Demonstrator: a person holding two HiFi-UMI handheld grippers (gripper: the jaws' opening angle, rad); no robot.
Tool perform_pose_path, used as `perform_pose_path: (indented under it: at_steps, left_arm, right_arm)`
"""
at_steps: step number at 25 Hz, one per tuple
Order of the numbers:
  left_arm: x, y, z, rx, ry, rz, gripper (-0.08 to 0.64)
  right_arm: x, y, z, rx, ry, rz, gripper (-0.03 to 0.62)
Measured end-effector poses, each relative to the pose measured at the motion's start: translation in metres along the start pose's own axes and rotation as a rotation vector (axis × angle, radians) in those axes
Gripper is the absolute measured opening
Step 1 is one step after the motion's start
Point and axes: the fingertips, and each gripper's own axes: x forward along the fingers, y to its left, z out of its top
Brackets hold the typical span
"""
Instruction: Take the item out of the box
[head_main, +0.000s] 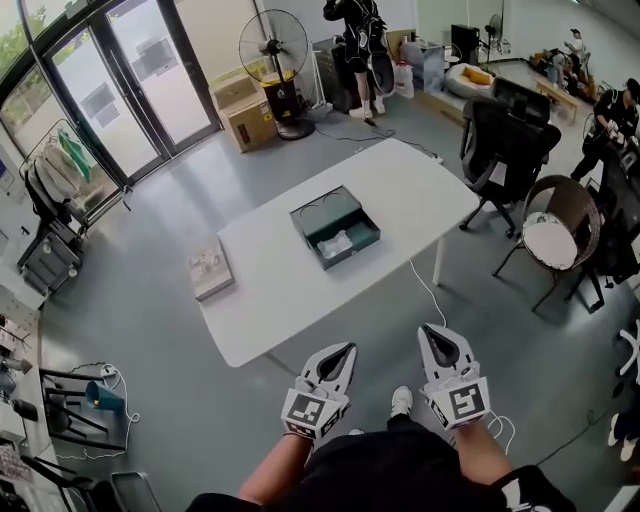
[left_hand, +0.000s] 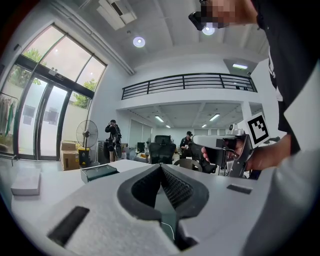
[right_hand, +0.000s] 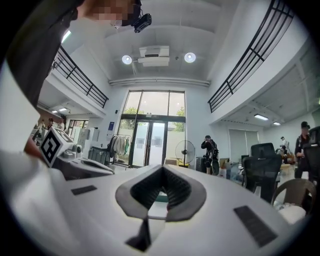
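The white table (head_main: 290, 300) has open top all round the box (head_main: 362, 236) at its middle, the pale item (head_main: 335, 245) inside it, while left gripper (head_main: 346, 350) and right gripper (head_main: 432, 330) hang off the table's near edge, both closed tight and empty.

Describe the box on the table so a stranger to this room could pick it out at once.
Find the white table on the grey floor. Near its centre sits the dark green box, open-topped, with a pale item inside. The only other thing there, a flat beige piece, lies at the left edge.
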Motion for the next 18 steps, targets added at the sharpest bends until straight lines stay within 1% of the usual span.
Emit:
perform_pose_path:
  at_steps: [3, 6, 8, 11, 14, 18]
  left_arm:
    - [0.030, 0.011, 0.004, 0.000, 0.000, 0.010, 0.008]
    - [0.059, 0.020, 0.005, 0.003, 0.000, 0.030, 0.008]
    - [0.078, 0.026, 0.009, -0.021, -0.008, 0.044, 0.008]
    - [0.103, 0.034, 0.021, -0.086, -0.035, 0.058, 0.008]
    - [0.118, 0.045, 0.027, -0.092, -0.049, 0.096, 0.008]
    - [0.135, 0.058, 0.027, -0.099, -0.051, 0.129, 0.008]
  right_arm:
    - [0.019, -0.029, 0.002, 0.006, -0.028, -0.014, 0.005]
    - [0.038, -0.056, -0.002, 0.008, -0.037, -0.004, 0.006]
    - [0.049, -0.071, -0.001, -0.001, -0.030, 0.018, 0.006]
    - [0.065, -0.088, 0.000, -0.015, -0.016, 0.066, 0.005]
    - [0.079, -0.098, -0.006, -0.013, -0.008, 0.113, 0.006]
    - [0.097, -0.114, -0.015, 0.016, -0.003, 0.134, 0.006]
